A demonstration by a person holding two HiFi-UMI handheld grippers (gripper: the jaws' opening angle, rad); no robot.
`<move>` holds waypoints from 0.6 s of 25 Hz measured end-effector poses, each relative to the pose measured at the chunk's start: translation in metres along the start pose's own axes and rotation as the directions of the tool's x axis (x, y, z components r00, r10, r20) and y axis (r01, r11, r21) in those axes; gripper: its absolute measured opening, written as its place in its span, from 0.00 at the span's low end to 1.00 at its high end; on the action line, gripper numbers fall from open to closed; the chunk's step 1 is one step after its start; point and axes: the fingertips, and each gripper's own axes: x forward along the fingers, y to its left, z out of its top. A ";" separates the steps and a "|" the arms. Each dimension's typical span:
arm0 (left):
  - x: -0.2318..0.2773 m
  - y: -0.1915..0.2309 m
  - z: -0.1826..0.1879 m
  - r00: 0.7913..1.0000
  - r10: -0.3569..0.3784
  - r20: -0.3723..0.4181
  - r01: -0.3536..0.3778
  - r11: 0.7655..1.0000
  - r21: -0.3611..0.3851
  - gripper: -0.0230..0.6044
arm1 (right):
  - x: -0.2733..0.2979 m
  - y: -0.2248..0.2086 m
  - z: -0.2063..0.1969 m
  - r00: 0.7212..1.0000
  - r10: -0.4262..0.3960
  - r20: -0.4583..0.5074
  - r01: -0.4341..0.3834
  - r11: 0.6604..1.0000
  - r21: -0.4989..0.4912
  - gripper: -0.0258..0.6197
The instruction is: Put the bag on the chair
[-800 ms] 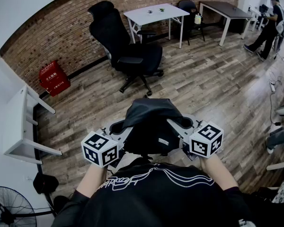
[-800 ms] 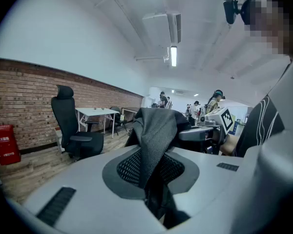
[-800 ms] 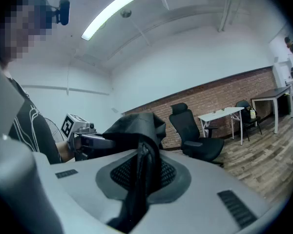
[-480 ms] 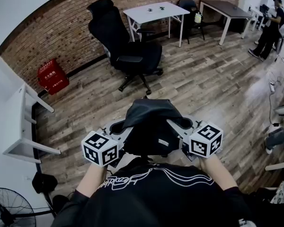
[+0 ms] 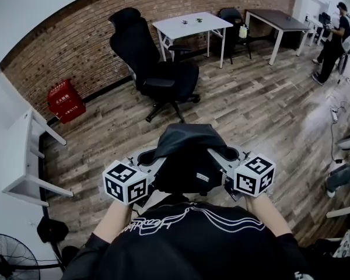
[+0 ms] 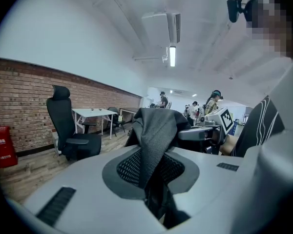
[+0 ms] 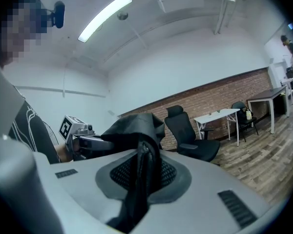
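My head view looks steeply down, the chair (image 5: 175,74) ahead. Both gripper views ride lower, nearly level, sharing that chair.

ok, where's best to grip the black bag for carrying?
Its upper fabric folds, one pinch from each side. The bag is soft and sags, so two opposed grips keep it spread; left gripper and right gripper are shut on it there.

My left gripper (image 6: 154,189) has its jaws pinched on the black mesh bag (image 6: 156,126), which rises up between them, with the black chair (image 6: 71,135) well off left by the brick wall (image 6: 19,106).
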 end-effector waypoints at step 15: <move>0.072 0.049 0.006 0.998 -0.039 -0.054 0.037 0.998 -0.043 0.16 | 0.039 -0.075 0.002 0.999 -0.038 -0.014 0.039 0.998 0.053 0.10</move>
